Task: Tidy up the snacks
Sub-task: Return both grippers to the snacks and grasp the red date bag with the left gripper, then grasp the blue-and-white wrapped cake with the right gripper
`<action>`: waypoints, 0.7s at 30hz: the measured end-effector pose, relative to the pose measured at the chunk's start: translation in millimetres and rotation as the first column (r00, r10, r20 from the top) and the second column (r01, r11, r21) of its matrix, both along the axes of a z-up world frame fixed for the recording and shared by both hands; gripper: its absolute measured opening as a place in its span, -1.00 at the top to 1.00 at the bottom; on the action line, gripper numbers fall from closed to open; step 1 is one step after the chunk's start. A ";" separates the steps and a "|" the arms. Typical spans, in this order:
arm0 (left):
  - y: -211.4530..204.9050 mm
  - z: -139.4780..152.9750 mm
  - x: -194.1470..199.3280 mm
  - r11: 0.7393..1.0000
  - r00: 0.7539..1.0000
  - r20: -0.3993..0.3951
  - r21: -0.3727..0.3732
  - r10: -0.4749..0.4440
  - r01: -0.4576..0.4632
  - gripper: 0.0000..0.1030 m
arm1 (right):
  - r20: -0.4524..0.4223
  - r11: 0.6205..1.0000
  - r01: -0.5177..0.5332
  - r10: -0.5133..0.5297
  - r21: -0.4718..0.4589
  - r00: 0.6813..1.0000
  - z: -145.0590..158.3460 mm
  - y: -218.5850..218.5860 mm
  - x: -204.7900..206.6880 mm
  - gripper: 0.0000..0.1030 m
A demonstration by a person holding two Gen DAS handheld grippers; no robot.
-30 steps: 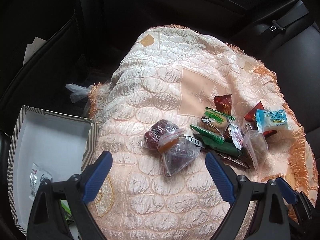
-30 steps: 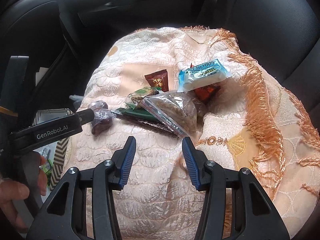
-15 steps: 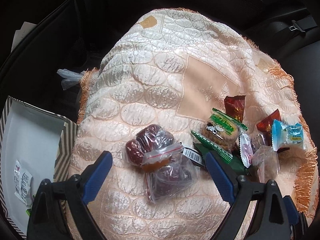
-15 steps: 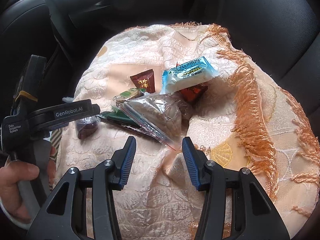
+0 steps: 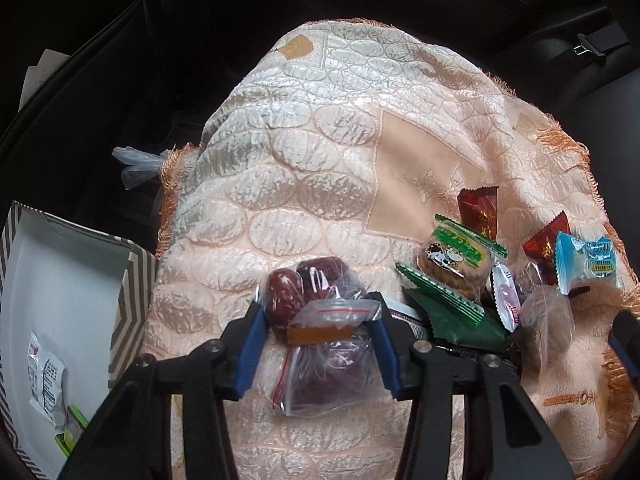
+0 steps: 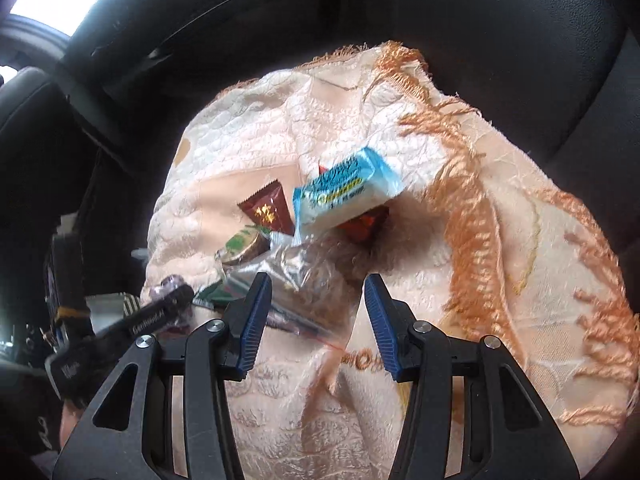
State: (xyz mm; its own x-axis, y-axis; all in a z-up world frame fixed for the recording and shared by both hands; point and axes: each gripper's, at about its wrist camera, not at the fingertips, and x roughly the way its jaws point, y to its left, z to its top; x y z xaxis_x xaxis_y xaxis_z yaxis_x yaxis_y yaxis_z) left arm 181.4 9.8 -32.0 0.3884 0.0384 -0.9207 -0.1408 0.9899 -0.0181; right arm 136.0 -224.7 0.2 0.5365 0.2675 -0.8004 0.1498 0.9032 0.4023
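Meanwhile, the left gripper [image 5: 318, 334] closes around a clear zip bag of red dates [image 5: 320, 356] near the front edge of the quilted seat cover [image 5: 304, 184], its pads flanking the bag's seal but possibly not yet clamped. The bag's long axis runs toward the camera, seal end pointing away. The slick film could slip free, spilling toward the striped box [image 5: 136, 280] at the left. The right gripper [image 6: 318, 312] hovers open over the snack pile [image 6: 320, 216].
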 end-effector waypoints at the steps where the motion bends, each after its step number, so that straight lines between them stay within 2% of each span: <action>1: -0.8 -0.1 -0.2 1.000 1.000 0.000 0.005 -0.006 0.006 0.00 | -0.007 1.000 0.003 -0.003 -0.015 1.000 2.9 -1.5 6.4 -0.20; 3: -1.6 -0.9 0.6 1.000 1.000 0.000 0.010 -0.013 0.013 0.00 | -0.033 1.000 -0.007 0.006 -0.030 0.999 6.9 -3.6 19.7 -0.23; 7: -3.0 -2.1 0.7 1.000 1.000 0.008 0.020 -0.017 0.016 0.00 | -0.080 0.998 0.056 -0.053 0.037 0.995 5.6 -13.9 35.6 -0.23; 10: -4.3 -2.7 0.9 0.999 1.000 0.010 0.031 -0.020 0.020 0.00 | -0.143 0.994 0.110 -0.106 0.022 0.984 -4.7 -13.1 44.7 -0.23; 13: -3.8 -2.9 0.3 0.999 1.000 0.013 0.030 -0.028 0.027 0.00 | -0.190 0.978 0.193 -0.176 0.077 0.966 -15.4 -15.3 53.1 -0.23; 15: -3.7 -3.1 -0.3 0.999 0.999 0.016 0.028 -0.034 0.033 0.00 | -0.186 0.961 0.254 -0.231 0.110 0.955 -17.1 -16.6 57.4 -0.23; 17: -3.1 -3.2 -0.7 0.999 0.999 0.020 0.024 -0.037 0.037 0.00 | -0.170 0.950 0.298 -0.279 0.097 0.945 -16.6 -14.0 63.8 -0.23; 21: -3.3 -3.6 -1.2 0.999 0.999 0.021 0.026 -0.041 0.041 0.00 | -0.184 0.952 0.305 -0.294 0.030 0.938 -23.8 -6.7 82.5 -0.23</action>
